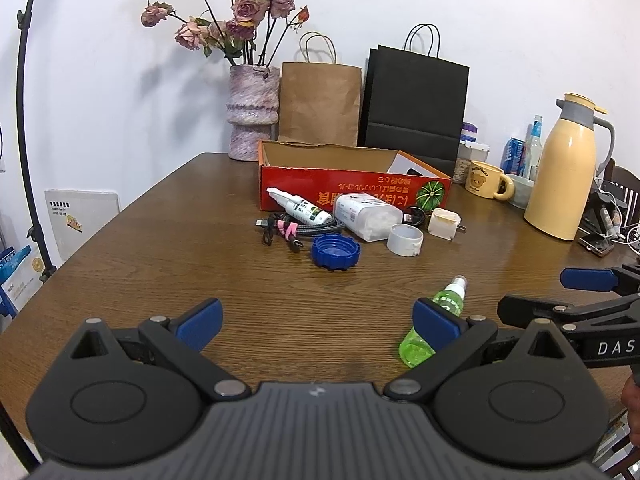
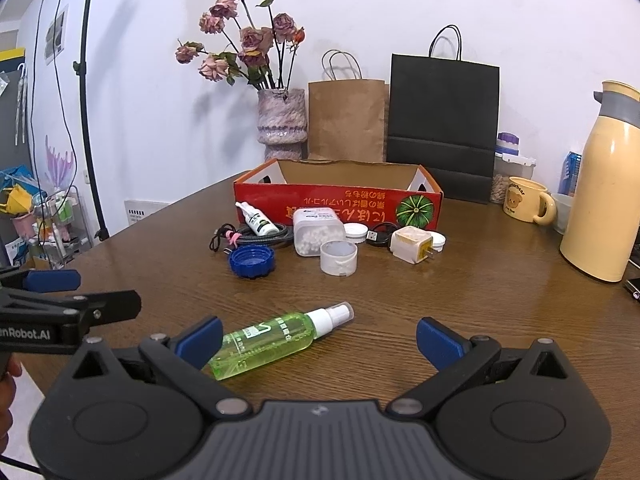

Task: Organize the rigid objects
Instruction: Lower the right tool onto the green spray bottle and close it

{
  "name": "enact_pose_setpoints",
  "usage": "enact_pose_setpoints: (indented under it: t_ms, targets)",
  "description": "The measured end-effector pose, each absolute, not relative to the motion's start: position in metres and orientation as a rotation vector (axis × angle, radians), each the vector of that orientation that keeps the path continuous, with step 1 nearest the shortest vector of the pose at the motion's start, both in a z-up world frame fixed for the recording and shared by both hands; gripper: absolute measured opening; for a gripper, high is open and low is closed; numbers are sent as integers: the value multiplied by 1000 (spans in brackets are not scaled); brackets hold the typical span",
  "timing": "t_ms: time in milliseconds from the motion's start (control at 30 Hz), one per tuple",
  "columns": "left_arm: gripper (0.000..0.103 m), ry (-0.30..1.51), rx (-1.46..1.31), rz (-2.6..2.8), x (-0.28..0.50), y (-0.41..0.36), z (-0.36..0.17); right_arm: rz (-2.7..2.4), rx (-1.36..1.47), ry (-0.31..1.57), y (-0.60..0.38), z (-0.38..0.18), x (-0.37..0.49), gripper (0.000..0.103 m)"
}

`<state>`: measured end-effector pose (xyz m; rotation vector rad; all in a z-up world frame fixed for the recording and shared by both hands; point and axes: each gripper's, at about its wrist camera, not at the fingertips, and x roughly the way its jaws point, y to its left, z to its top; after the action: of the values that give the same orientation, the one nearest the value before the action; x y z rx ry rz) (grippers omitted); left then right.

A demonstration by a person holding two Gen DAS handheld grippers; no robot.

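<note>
Our right gripper (image 2: 319, 343) is spread wide and empty; the green spray bottle (image 2: 276, 338) lies on the table (image 2: 460, 300) between its fingers, nearer the left one. Our left gripper (image 1: 318, 322) is likewise wide, gripping nothing.

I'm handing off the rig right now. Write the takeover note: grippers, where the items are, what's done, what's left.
Left gripper: open, empty.
Right gripper: open, empty, low over the green spray bottle, which lies on its side on the table.
Blue cap, white cap, pill bottle, charger, cables and small white spray bottle sit before the red box.
Done: nothing visibly boxed.
Left: all items.
</note>
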<state>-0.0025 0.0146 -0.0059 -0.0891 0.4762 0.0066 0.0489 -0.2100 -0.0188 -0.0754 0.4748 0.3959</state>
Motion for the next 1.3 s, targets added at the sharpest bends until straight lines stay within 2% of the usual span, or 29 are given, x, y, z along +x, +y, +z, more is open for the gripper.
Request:
enact_pose_setpoints:
  t_ms: [333, 633, 767, 800, 867, 1033, 1133, 1167, 1300]
  targets:
    - [103, 478, -118, 45, 3, 41, -13, 397, -91, 521, -183, -25, 65, 103]
    - [103, 484, -149, 70, 8, 65, -20, 371, -69, 637, -151, -44, 97, 101]
    - [103, 491, -164, 68, 11, 70, -22, 385, -74, 673, -139, -49, 102, 93]
    - [103, 493, -165, 67, 11, 71, -23, 388, -78, 678, -138, -50, 102, 86]
    - [103, 497, -169, 66, 11, 72, -24, 387, -92, 692, -135, -53, 102, 80]
    - [103, 506, -172, 62, 13, 72, -26, 414, -108, 700, -139, -53, 101, 68]
    - [103, 508, -165, 56, 14, 69, -25, 412, -125, 708, -146, -54, 102, 54]
    - [103, 509, -163, 56, 14, 69, -25, 412, -130, 714, -149, -55, 104, 47]
    - [103, 512, -159, 58, 15, 67, -24, 411, -137, 706, -162, -55, 111, 36]
